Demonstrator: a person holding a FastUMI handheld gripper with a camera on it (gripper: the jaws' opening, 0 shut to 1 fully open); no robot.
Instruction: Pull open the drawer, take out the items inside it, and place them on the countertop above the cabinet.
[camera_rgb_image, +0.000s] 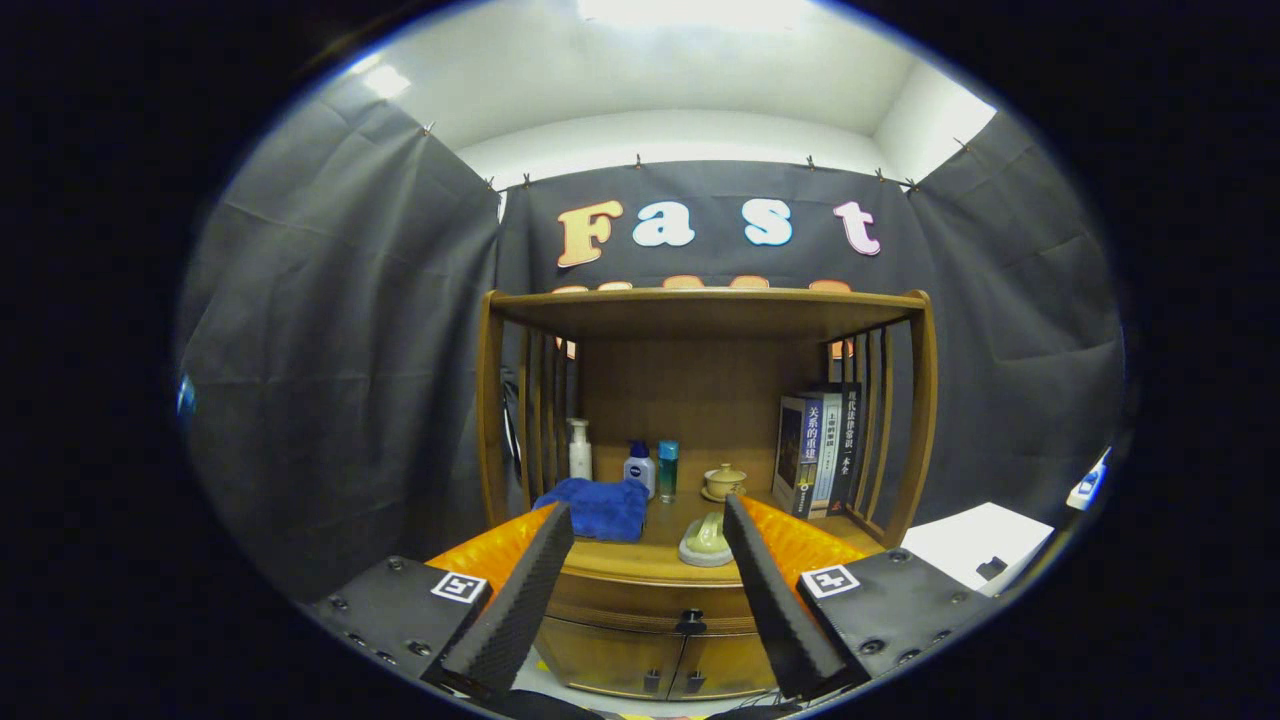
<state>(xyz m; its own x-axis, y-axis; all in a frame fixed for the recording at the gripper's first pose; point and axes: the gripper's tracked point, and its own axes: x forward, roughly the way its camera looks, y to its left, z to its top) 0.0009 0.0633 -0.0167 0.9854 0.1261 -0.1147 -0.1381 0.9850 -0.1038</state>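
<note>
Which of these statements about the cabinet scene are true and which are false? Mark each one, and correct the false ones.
1. The drawer is shut. True.
2. The gripper holds the drawer knob. False: the gripper is open and holds nothing; the knob is between and below its fingers.
3. A blue cloth lies on the countertop. True.
4. The books lie flat in a pile. False: they stand upright at the right side of the shelf.
5. A small lidded cup stands near the books. True.

Cloth-walled recording booth staged as a home: wooden cabinet (700, 590), books (815, 450), toiletries.
</note>
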